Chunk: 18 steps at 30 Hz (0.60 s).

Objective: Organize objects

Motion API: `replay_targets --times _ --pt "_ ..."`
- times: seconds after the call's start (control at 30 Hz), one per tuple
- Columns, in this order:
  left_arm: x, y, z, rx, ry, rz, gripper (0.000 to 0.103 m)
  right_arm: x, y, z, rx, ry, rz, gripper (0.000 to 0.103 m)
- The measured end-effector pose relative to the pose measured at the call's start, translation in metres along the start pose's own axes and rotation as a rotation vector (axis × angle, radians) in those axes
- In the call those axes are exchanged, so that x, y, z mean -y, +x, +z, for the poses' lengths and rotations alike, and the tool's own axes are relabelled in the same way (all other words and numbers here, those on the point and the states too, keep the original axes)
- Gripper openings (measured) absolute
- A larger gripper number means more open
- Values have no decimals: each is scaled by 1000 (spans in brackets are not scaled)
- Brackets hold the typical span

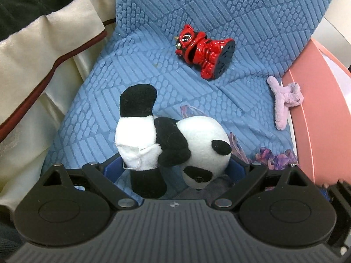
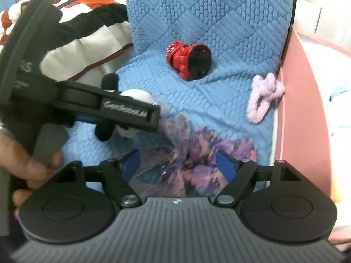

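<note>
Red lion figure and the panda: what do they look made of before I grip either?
Red lion figure: looks like hard glossy plastic or resin, given the sharp highlights and flat black base. Panda: soft plush, with fuzzy pile and a stitched seam showing; it should squash under the pads.

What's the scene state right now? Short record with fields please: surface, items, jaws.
surface: blue textured quilted cover
items: black-and-white plush panda; glossy red lion figurine on its side; fuzzy lilac hair claw by pink edge; purple patterned sheer scrunchie
left gripper: jaws wide around panda, grip unclear
right gripper: jaws open, scrunchie between them
</note>
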State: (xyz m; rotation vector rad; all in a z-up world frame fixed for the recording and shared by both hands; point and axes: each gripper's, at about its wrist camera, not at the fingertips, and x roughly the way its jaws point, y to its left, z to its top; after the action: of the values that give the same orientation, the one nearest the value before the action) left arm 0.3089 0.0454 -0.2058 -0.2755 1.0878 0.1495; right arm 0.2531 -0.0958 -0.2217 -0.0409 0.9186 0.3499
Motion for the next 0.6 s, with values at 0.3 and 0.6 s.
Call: replay_targets --times 0.3,0.6 --pt "-11 -3 6 0 -43 -20 96 15 27 1 -50 35 -32 84" --pt "-11 2 7 -12 -46 -40 96 10 38 -5 -104 -10 -31 85"
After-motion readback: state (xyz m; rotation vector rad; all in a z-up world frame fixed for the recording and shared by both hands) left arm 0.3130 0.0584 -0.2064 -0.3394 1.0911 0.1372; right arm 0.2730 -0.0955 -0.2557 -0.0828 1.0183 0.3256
